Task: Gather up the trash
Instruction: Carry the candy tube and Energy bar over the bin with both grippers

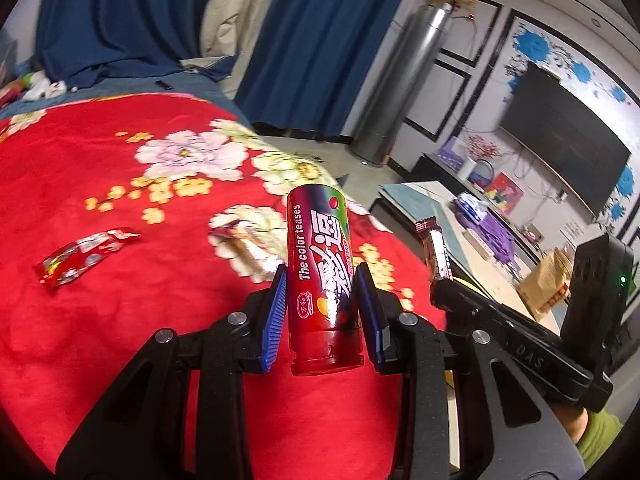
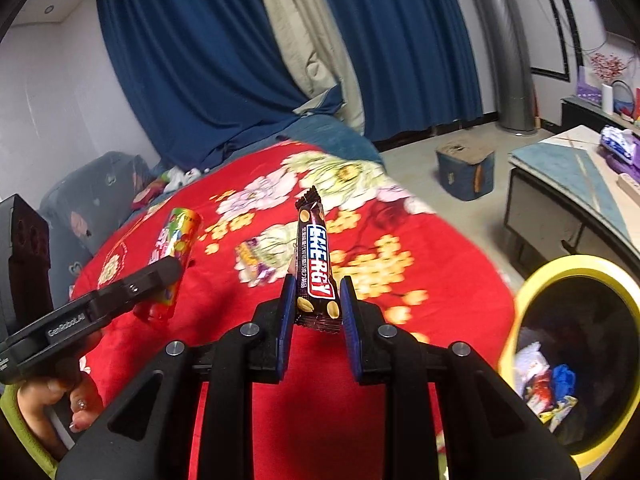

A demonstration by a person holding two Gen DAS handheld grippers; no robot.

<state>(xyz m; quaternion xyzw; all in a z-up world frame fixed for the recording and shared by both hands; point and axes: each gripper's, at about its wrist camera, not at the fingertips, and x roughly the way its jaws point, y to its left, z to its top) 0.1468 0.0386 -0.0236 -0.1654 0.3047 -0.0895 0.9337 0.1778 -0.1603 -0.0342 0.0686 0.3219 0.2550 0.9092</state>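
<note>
My left gripper (image 1: pixel 322 272) is shut on a red candy tube (image 1: pixel 320 264) printed "The color teases", held upright above the red flowered blanket (image 1: pixel 120 184). My right gripper (image 2: pixel 315 282) is shut on the lower part of a brown ENERGY chocolate bar (image 2: pixel 316 256), which stands upright over the same blanket. In the left wrist view that bar (image 1: pixel 436 256) shows just right of the tube. A red wrapper (image 1: pixel 86 258) lies on the blanket at the left. A pale crumpled wrapper (image 2: pixel 254 258) lies near the middle, beyond both grippers.
A yellow-rimmed bin (image 2: pixel 520 312) holding several wrappers stands at the lower right, beside the bed. A low table (image 2: pixel 560 168) and a blue box (image 2: pixel 464 172) stand on the floor further right. Blue curtains hang behind the bed. Cushions lie at its far left.
</note>
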